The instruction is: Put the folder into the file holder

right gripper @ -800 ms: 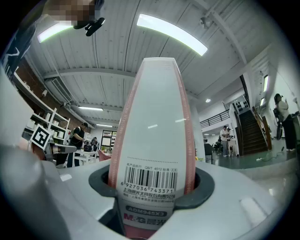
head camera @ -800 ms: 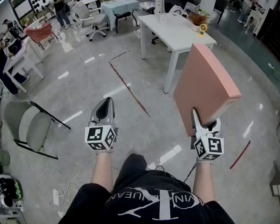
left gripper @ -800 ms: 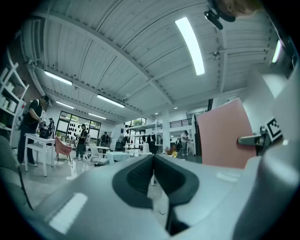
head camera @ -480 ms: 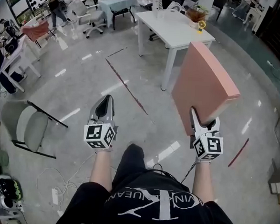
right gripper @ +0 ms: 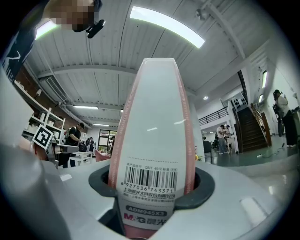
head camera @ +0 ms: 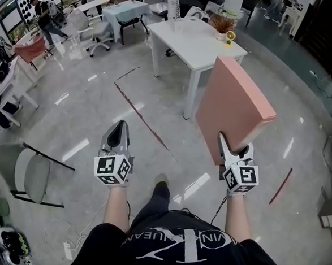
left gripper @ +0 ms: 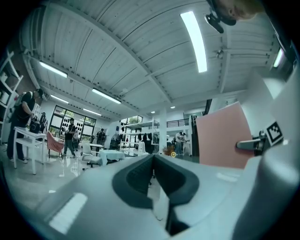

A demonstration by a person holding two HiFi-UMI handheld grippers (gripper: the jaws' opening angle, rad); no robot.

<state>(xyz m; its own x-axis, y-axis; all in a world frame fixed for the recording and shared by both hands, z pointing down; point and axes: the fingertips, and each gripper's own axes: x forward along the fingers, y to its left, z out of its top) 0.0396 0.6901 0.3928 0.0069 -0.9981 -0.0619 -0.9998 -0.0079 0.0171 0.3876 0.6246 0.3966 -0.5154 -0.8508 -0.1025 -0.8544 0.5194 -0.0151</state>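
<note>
Right gripper (head camera: pixel 234 145) was squeezed tight on the pink folder (head camera: pixel 233 105), which was gripped at its bottom end, where a white label with a bar code was stuck. The folder was held up in the air, standing tall and tipped a little, above the shiny floor (head camera: pixel 155 122) and near the white desk (head camera: pixel 189 43). Left gripper (head camera: pixel 118 132) was closed with nothing in it. The folder looked thick, stiff and boxy, so it would likely not bend. It was probably light, but held only at one end, it could be tipped or slid out. Its smooth cover might be slippery. No file holder could be seen.
</note>
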